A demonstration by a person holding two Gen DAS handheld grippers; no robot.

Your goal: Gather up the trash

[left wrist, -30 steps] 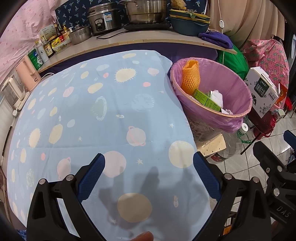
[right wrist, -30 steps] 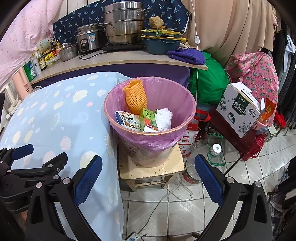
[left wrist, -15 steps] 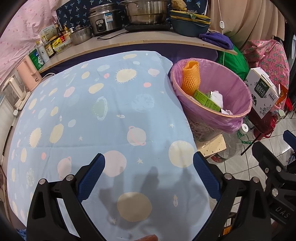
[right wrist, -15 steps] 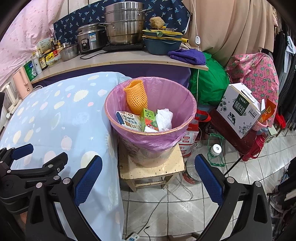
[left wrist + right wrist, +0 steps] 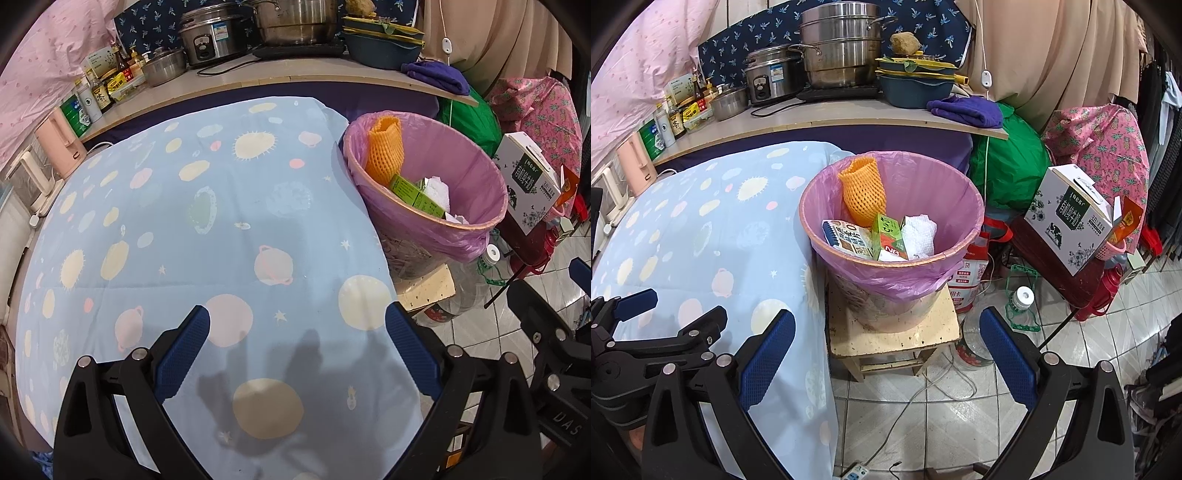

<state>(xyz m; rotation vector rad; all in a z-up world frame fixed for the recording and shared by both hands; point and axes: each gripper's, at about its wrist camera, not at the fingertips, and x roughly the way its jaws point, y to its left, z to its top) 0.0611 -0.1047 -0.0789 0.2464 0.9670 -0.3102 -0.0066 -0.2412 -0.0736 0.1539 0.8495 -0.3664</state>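
Two spread claws [image 5: 297, 332] [image 5: 888, 336] flank the bin [image 5: 960, 254].

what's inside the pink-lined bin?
In the bin: orange foam net, printed packet, green carton, white tissue. Anything beneath them is covered.

A table is covered by a blue planet-print cloth [image 5: 229, 229]. Beside it, a lined bin [image 5: 892, 236] is carried by a small wooden stool [image 5: 894, 332].

Bin [image 5: 964, 206] on stool [image 5: 849, 343] — right of table [image 5: 147, 221].
Counter [image 5: 849, 120] behind; carton [image 5: 1071, 218] right of bin.
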